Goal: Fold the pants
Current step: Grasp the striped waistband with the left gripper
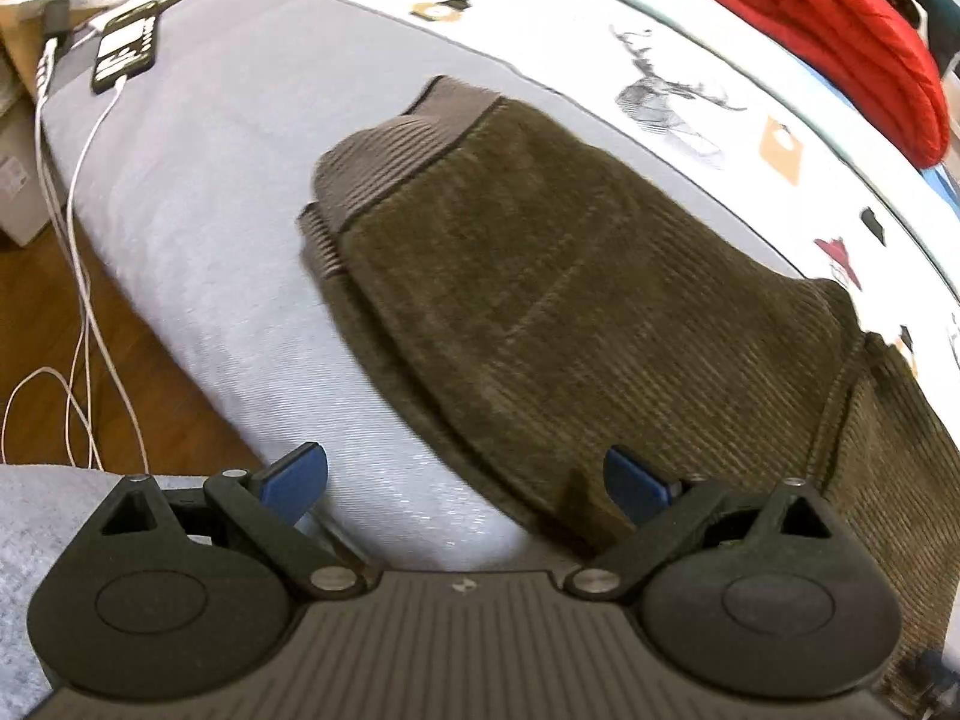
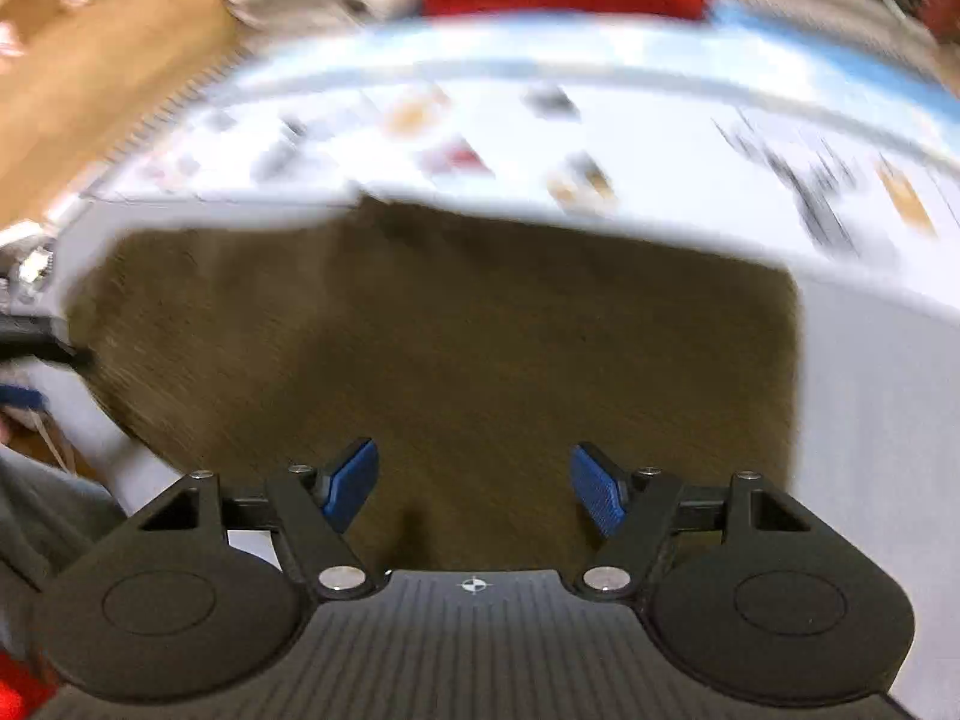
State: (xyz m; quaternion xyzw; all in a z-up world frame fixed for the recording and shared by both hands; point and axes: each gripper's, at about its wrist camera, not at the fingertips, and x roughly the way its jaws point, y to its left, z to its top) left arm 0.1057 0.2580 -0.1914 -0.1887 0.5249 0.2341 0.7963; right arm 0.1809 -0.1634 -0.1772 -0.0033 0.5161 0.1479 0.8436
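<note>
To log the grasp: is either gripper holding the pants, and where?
Nothing is held. The left gripper and right gripper are both open above the brown pants.

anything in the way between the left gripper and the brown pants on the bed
Nothing visible does. The open left gripper looks straight onto the brown corduroy pants, with only bare grey bedsheet beside them. The black phone and white charging cable lie off at the bed's far edge, apart from the pants.
</note>
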